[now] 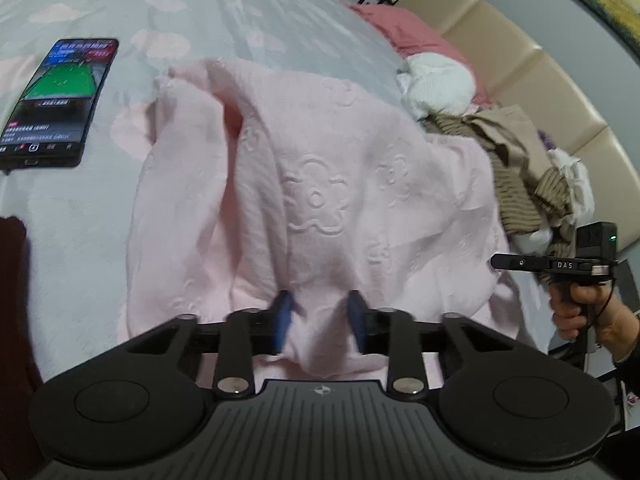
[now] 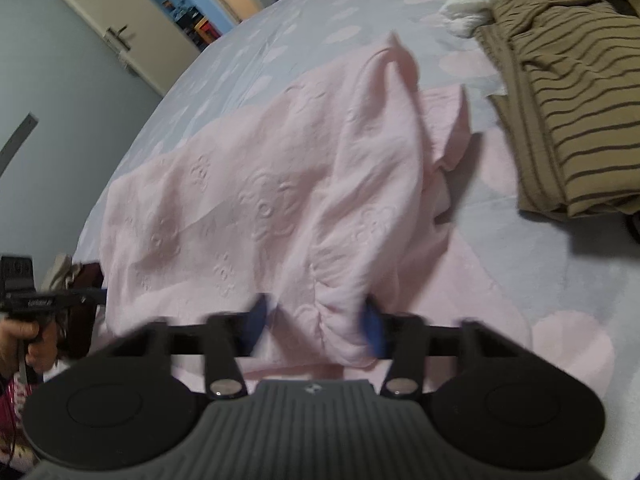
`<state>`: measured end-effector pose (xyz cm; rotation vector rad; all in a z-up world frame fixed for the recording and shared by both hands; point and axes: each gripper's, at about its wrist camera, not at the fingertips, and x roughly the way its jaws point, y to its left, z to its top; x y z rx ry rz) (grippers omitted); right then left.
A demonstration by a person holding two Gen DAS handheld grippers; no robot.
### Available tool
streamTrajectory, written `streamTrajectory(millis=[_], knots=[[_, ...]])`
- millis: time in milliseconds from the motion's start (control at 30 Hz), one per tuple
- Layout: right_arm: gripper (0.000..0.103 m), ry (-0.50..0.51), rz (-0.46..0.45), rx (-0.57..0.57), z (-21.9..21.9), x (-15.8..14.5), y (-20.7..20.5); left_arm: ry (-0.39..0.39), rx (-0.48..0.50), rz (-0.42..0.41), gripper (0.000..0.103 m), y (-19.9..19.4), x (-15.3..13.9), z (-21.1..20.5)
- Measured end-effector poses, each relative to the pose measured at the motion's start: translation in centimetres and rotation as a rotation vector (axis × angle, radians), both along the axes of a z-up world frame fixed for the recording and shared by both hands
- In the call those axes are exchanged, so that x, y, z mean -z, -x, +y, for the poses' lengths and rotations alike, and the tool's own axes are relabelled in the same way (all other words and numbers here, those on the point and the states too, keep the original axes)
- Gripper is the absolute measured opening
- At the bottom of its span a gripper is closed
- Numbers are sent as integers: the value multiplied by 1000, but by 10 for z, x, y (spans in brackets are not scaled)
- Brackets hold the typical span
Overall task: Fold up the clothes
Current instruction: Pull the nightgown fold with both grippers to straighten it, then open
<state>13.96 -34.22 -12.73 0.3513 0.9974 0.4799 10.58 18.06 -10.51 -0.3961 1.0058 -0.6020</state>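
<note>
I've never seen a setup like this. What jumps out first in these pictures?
A pale pink garment embossed with flowers sprawls across the bed, a bunch of its near edge between the blue fingers of the left claw and of the right claw. A lit phone lies to its left, and a heap of brown striped clothes sits to its right.

left tool (image 1: 320, 320): mine, low and pointing forward, blue fingers (image 1: 283, 316) a little apart with a bunch of pink cloth pinched between them

right tool (image 2: 316, 326): same deal, blue fingers (image 2: 372, 330) set wider, gathered fold of pink cloth sitting in the gap; bit blurry, so can't swear the grip is firm

left hand (image 2: 24, 344): seen from the right wrist camera, wrapped around the pistol handle of its tool, far left edge

right hand (image 1: 580, 312): seen from the left wrist camera, fist around the handle, dark sleeve at the wrist, tool held level
</note>
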Motion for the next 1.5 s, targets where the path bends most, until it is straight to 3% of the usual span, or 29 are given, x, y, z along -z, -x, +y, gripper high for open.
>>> streamTrajectory(millis=[67,233,333,567,633,700,767,933,1033,1067,1133,1167,1200,1233,1367,1500], knots=[[23,-4,-11,-15,1,-6,2,15,-4,-1,5,0,-1,1],[9,-13,-38,-53,4,-23,9,52,-14,-4,0,1,-5,3],[7,-74,-61,-48,-2,-44,14,76,-20,-7,0,1,-8,4],[7,-279,-111,-59,-30,-96,31,233,-29,-103,0,15,-61,35],[7,-318,-105,-74,-37,-101,37,256,-26,-115,0,21,-69,39],[7,-334,-84,-85,-42,-99,43,226,-21,-104,0,30,-64,41],[6,-310,-37,-86,-40,-83,50,172,-12,-77,0,39,-51,39],[6,-168,104,-44,-23,-18,56,33,-49,97,0,45,19,24],[10,8,163,-45,-11,6,56,20,-53,98,0,42,26,18],[6,63,172,-57,-8,10,56,15,-55,81,2,41,22,18],[12,61,145,-57,-10,3,56,5,-58,47,10,39,14,20],[35,48,127,-54,-12,-1,57,0,-60,29,15,38,11,20],[45,36,109,-51,-15,-6,57,-5,-62,12,18,37,7,21],[63,23,91,-48,-17,-10,57,-10,-63,-5,23,36,3,22],[66,-28,10,-4,-21,-25,60,13,-129,-29,28,33,-1,34],[66,21,-20,22,-9,-21,54,12,-156,-29,28,22,3,28]])
